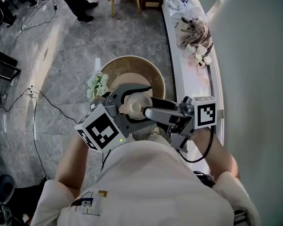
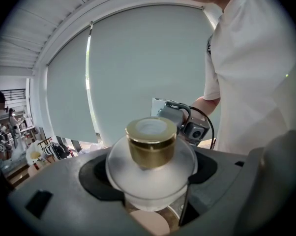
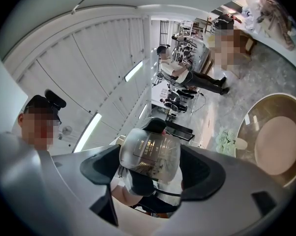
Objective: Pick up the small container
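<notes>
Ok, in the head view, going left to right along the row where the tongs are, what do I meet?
Left marker cube → small container → right marker cube → wall

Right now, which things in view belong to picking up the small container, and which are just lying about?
Job: frosted glass jar with gold neck, held by left gripper; glossy silvery cap, held by right gripper.
Lying about: round wooden table; white flower bunch; white counter.
</notes>
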The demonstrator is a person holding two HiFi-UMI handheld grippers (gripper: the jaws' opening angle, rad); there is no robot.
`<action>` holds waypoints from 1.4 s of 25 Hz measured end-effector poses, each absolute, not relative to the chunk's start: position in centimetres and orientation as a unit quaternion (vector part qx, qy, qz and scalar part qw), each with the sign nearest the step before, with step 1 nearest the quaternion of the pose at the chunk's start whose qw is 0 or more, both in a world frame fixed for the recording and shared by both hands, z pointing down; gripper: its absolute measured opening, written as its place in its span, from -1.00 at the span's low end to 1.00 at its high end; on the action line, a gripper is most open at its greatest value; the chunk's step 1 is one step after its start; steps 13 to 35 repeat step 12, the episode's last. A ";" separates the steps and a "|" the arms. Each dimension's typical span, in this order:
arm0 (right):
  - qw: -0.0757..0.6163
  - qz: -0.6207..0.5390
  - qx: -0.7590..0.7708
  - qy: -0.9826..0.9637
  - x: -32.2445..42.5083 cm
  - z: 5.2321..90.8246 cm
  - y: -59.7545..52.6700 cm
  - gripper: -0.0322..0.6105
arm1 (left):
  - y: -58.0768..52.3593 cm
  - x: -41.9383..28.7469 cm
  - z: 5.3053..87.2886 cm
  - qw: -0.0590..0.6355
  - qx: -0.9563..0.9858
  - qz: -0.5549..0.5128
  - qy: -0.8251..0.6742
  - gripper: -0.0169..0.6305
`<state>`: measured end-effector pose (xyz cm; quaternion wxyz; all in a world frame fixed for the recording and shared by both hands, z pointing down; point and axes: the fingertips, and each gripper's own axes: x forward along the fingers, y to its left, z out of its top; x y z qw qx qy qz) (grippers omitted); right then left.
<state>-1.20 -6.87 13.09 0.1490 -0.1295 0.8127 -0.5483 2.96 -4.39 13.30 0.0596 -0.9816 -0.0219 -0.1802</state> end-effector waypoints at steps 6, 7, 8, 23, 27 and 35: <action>0.151 -0.548 -0.132 0.812 -1.3 12.9 -7.0 0.24 | -4.4 2.8 13.0 0.061 -0.981 -0.183 -0.026 0.11; 0.152 -0.548 -0.132 0.812 -1.3 12.8 -7.1 0.24 | -4.6 2.8 13.0 0.060 -0.981 -0.182 -0.027 0.11; 0.152 -0.548 -0.133 0.812 -1.3 12.8 -7.2 0.24 | -4.7 2.8 12.9 0.060 -0.981 -0.182 -0.027 0.11; 0.158 -0.549 -0.128 0.811 -1.3 12.6 -7.5 0.24 | -5.0 2.9 13.0 0.060 -0.981 -0.182 -0.028 0.11; 0.158 -0.549 -0.128 0.811 -1.3 12.6 -7.5 0.24 | -5.0 2.9 13.0 0.060 -0.981 -0.182 -0.028 0.11; 0.158 -0.549 -0.128 0.811 -1.3 12.6 -7.5 0.24 | -5.0 2.9 13.0 0.060 -0.981 -0.182 -0.028 0.11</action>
